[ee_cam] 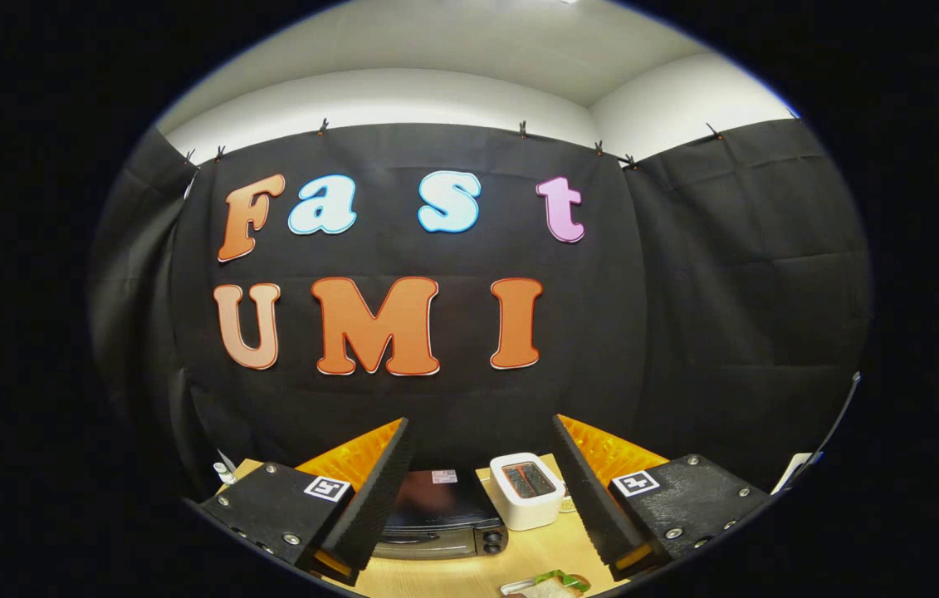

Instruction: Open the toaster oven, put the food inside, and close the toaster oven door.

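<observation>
count: one oven point(440, 515), one white toaster point(525, 490), one sandwich point(554, 584) on one tray point(512, 589), one small bottle point(223, 473). all sit on one light wood desk point(519, 555).

oven: black, door shut, two knobs at its right end. it stands ahead of my fingers, partly behind the left one, with its back near the black cloth wall.

toaster: just beside the oven on its right, top slots facing up. a small thing sits behind its right side; too hidden to tell what.

sandwich: green leaf showing, resting on the tray at the near part of the desk, below and between my fingers, closer to the right one. well apart from the oven.

bottle: far left corner of the desk, beyond the left finger.

edges and room: bare desk lies between the oven front and the tray. the desk's left edge shows near the bottle; its right side is hidden behind my right finger. cloth wall closes the back and both sides.

hand-held gripper point(481, 490): released, fingers spread wide apart. nothing between the fingers point(374, 498), nothing touched. it hangs above the desk, pointing at the oven and toaster.
</observation>
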